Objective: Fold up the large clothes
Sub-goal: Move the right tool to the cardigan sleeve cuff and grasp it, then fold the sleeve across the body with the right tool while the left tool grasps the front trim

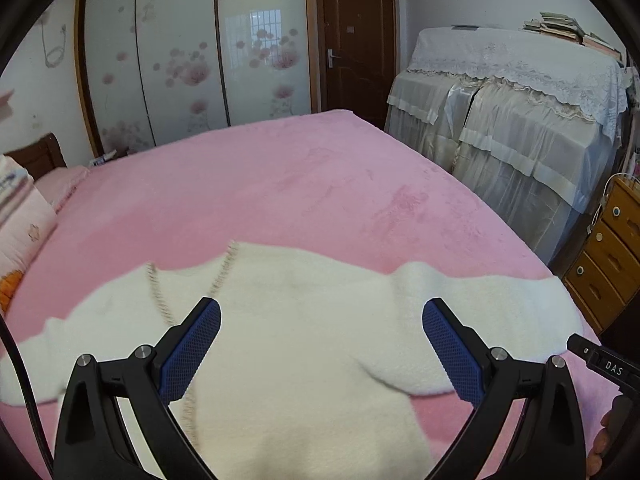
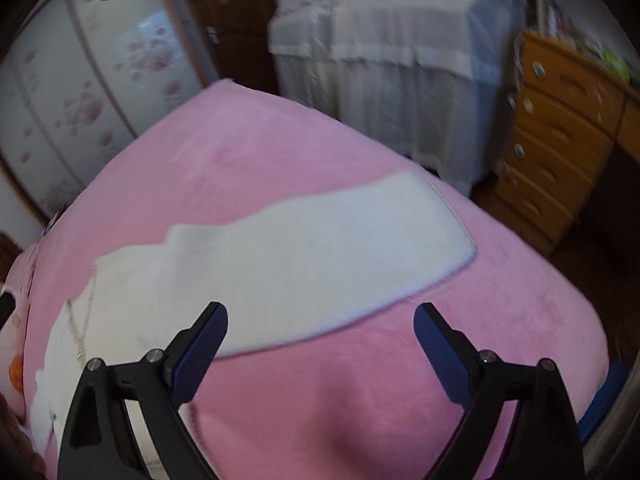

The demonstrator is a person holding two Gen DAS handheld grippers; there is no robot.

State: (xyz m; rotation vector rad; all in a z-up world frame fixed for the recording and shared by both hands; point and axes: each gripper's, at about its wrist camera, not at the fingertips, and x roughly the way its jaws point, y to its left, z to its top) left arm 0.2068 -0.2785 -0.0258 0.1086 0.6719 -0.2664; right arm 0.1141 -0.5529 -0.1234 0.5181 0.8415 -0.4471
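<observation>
A white fluffy sweater (image 1: 304, 320) with beige stitched trim lies spread on the pink bed (image 1: 280, 184), sleeves out to both sides. My left gripper (image 1: 320, 312) is open and empty above the sweater's body. In the right wrist view the sweater's right sleeve (image 2: 320, 248) stretches toward the bed's right edge over the pink bed (image 2: 360, 380). My right gripper (image 2: 320, 320) is open and empty, just above the sleeve's near edge. The right gripper's body shows at the left wrist view's right edge (image 1: 600, 364).
A sliding wardrobe (image 1: 192, 60) and brown door (image 1: 356, 40) stand behind the bed. Cloth-covered furniture (image 1: 520, 120) and a wooden drawer chest (image 1: 608, 248) are to the right. A pillow (image 1: 20, 220) lies at the left.
</observation>
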